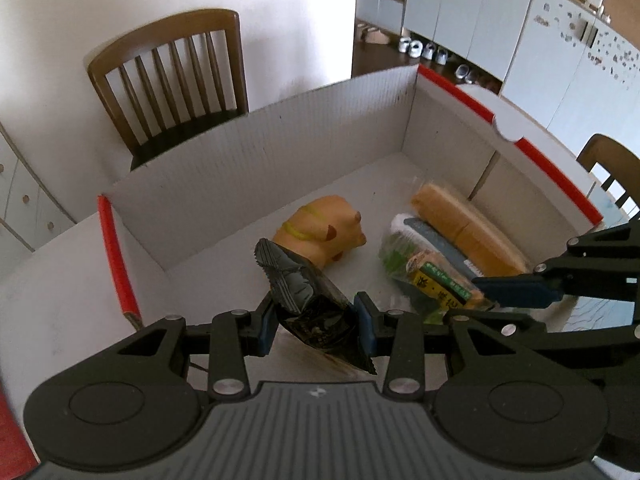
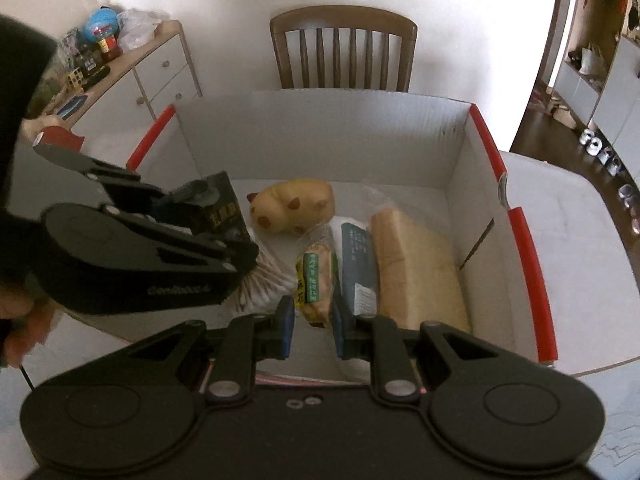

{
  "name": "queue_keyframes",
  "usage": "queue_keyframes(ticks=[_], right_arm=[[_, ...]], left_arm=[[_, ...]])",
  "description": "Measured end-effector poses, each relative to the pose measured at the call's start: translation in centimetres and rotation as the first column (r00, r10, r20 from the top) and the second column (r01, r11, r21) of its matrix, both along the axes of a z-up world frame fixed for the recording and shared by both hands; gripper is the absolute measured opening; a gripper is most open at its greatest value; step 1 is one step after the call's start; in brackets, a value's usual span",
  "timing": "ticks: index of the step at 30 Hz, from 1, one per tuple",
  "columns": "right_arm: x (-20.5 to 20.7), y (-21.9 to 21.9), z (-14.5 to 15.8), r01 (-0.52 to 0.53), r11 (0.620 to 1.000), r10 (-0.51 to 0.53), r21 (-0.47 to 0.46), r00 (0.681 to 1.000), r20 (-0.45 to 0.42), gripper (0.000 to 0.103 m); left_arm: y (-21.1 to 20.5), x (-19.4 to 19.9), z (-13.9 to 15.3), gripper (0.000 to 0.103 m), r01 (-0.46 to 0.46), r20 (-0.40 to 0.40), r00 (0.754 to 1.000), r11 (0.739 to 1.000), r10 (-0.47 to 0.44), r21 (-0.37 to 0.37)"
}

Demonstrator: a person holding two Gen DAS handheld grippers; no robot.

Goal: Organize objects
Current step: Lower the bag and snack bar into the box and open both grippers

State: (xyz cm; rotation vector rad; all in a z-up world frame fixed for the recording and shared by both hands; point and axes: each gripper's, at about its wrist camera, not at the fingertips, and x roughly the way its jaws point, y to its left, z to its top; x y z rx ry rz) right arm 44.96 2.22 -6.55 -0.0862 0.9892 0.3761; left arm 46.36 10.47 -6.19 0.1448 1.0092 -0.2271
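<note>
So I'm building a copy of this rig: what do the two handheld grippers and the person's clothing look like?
Both are matte black plastic: a ribbed body, two round pivot housings, linkage arms with silver screws. The left gripper and right gripper have blue pads on their fingers. The left one bears faint pale lettering on its side. The sleeve is dark.

Crumpled black snack packet (image 1: 310, 308) upright between left gripper (image 1: 316, 330) pads, clear-wrapped pastry packet (image 2: 314, 280) pinched by right gripper (image 2: 312, 330), both above white box (image 1: 256, 168)

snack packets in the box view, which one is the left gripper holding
The crinkled black foil packet, pinched between the left gripper pads above the white cardboard box. The clear green-labelled packet is in the right gripper instead.
</note>
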Motion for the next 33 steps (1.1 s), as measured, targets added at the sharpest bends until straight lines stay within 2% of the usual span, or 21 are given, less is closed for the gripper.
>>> queue_keyframes(ticks=[12,14,15,17,18,27,33], right_arm=[[0.1,-0.4,-0.1,0.024,0.999,-0.023,0.033,0.999,-0.034,0.020],[-0.1,-0.6,0.1,0.014,0.999,-0.013,0.048,0.999,-0.037,0.022],[-0.3,-0.7,0.3,0.009,0.999,-0.007,0.053,0.999,-0.036,0.024],[-0.6,-0.9,0.4,0.007,0.999,-0.006,0.052,1.000,-0.026,0.027],[-0.7,-1.0,0.5,0.007,0.998,-0.006,0.055,1.000,-0.025,0.028],[-1.9,-1.9,2.6,0.003,0.996,-0.004,0.091,1.000,0.012,0.037],[-3.2,-2.6,4.1,-0.008,0.994,0.004,0.109,0.999,0.038,0.038]], left_arm=[[-0.1,0.8,-1.2,0.043,-0.022,-0.046,0.999,1.000,0.022,0.007],[0.0,0.7,-0.9,0.053,-0.028,-0.034,0.999,1.000,0.028,0.004],[0.0,0.6,-0.8,0.054,-0.027,-0.025,0.999,1.000,0.027,-0.003],[0.0,0.4,-0.4,0.065,-0.037,-0.008,0.999,0.999,0.037,-0.004],[0.1,0.3,-0.2,0.066,-0.043,0.002,0.999,0.999,0.043,-0.007],[0.5,-1.0,1.9,0.066,-0.071,0.047,0.996,0.996,0.073,-0.049],[0.3,-2.9,3.9,0.066,-0.076,0.087,0.993,0.995,0.081,-0.062]])
